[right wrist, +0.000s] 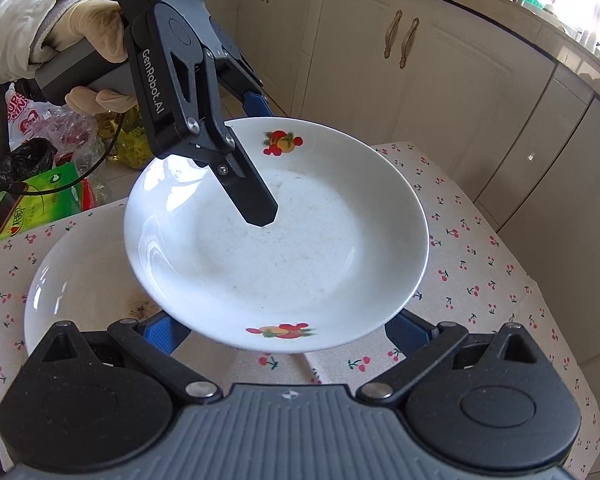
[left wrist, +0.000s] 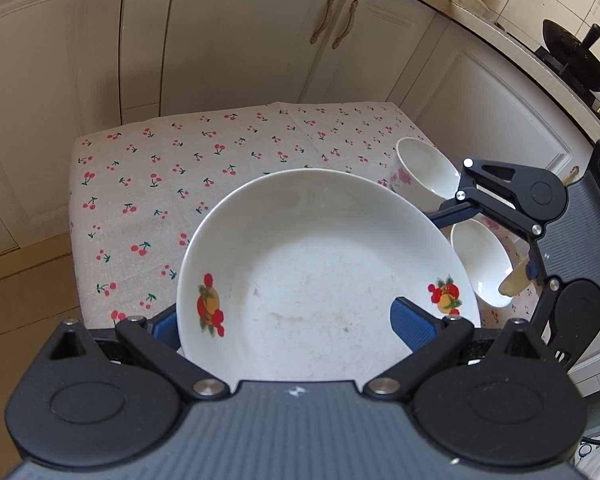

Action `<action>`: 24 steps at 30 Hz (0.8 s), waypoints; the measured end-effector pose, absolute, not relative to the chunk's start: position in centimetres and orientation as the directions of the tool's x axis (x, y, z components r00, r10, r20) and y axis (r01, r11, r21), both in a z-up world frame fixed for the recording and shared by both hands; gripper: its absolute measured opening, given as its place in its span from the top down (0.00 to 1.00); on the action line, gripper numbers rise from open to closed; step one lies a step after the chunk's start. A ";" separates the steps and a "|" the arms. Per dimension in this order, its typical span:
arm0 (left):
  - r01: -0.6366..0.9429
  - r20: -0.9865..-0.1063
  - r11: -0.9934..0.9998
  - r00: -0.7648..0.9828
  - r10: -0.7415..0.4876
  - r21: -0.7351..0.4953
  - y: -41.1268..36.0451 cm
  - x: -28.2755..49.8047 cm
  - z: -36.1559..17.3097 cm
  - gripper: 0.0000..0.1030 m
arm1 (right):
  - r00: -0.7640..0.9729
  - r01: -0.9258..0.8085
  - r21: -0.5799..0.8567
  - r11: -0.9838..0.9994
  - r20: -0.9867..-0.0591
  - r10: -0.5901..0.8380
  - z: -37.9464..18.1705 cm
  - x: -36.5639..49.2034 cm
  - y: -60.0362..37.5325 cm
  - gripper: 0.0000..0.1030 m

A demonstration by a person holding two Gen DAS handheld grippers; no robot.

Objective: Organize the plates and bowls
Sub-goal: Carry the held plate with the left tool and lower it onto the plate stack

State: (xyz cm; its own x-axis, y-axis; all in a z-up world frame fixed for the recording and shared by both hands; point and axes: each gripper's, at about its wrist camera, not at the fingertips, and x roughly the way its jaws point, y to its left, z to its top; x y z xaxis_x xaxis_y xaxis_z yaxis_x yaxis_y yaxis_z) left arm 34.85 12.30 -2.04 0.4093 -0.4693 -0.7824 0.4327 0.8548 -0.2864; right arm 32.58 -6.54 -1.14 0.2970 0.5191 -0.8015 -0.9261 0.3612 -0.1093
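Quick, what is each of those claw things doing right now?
Left gripper: closed on the rim of the white fruit-patterned ceramic plate.
Right gripper: open, holding nothing.

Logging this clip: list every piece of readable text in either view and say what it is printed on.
"GenRobot.AI": side of the left hand-held gripper, right wrist view.
"Data Acquisition System": small print on the same body, barely legible.
Letters ending "AS": its top edge, cut off.
Bags at left: print too blurred to read.
Left wrist view: none.

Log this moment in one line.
left gripper: shut on fruit plate | fruit plate: lifted over second plate | right gripper: open | bowls: on tablecloth
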 end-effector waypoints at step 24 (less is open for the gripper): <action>0.435 -0.798 0.848 0.371 -0.475 -0.302 10.2 25.9 -4.1 0.03 | 0.242 -0.924 -0.018 0.381 -0.800 0.549 -2.1 22.3 -8.0 0.00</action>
State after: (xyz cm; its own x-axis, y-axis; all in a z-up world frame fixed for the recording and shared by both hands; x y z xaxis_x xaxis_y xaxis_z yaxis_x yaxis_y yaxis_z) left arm 25.95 10.22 -4.09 0.3714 -0.4745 -0.7981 0.4355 0.8482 -0.3017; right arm 22.31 -7.98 -2.11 0.2419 0.5495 -0.7997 -0.9243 0.3813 -0.0176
